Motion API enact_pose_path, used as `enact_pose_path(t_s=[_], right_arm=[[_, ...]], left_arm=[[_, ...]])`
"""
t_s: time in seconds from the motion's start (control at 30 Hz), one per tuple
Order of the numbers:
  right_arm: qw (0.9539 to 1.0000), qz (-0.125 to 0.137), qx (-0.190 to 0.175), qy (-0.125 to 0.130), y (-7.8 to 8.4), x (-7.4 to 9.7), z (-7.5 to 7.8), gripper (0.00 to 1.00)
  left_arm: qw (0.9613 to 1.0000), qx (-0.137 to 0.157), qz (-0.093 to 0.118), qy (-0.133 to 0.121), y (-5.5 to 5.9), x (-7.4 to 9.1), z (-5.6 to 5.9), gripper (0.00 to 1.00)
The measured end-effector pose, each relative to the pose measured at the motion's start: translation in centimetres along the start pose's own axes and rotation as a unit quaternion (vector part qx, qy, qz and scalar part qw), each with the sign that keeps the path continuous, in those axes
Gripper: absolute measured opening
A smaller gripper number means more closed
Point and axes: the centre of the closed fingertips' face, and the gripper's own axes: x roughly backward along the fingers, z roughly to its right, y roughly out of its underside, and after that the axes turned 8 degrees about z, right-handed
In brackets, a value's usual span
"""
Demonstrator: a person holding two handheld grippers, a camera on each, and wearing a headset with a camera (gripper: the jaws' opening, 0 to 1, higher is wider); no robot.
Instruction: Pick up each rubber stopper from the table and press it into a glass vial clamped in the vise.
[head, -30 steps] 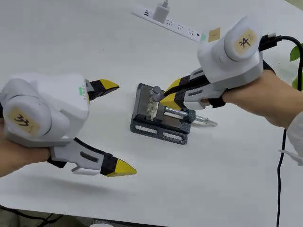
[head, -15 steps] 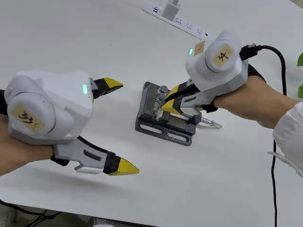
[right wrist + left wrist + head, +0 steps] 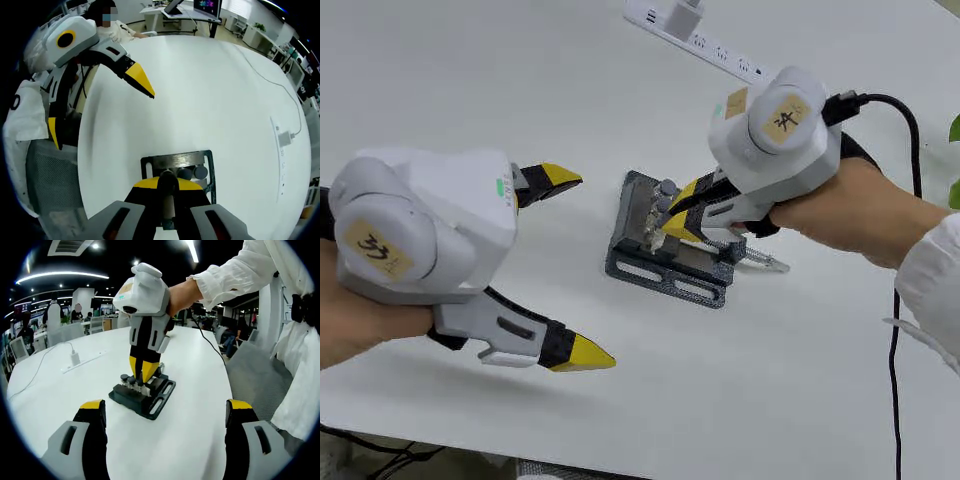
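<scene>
Rubber stopper (image 3: 167, 180): dark grey, short, round-topped, matt. It is pinched between the yellow tips of the right gripper (image 3: 669, 218), whose jaws are closed onto it with almost no gap. It sits over the vise at one end of the vial row. The tips hide whether it is fully seated in its vial.

Second stopper (image 3: 185, 173) and third stopper (image 3: 200, 171): same grey, same shape. In the right gripper view they lie in line at 3 o'clock from the held one, each capping a vial.

Glass vials (image 3: 646, 232): clear, upright, clamped side by side in the vise.

Vise (image 3: 665, 280): dark grey metal with a slotted base. A bright screw rod (image 3: 760, 261) projects at 4 o'clock in the head view. It stands flat on the counter (image 3: 520, 80), which is white and plain.

Left gripper (image 3: 573, 266): at 9 o'clock from the vise in the head view and well apart from it. Its jaws are spread wide with nothing between them, above bare counter.

Power strip (image 3: 708, 46): white, at 12 o'clock from the vise, with a white plug (image 3: 681, 14) seated in it.

Cable (image 3: 898, 330): black, leaving the rear of the right gripper and running toward 6 o'clock.
</scene>
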Motion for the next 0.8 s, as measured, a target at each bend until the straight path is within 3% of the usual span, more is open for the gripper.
enact_pose_path(t_s=[0.8], right_arm=[[1.0,-0.004,-0.002,-0.003,0.16,-0.13,0.21,0.05]], left_arm=[[1.0,0.002,0.004,0.0,-0.02,0.0,-0.07,0.99]])
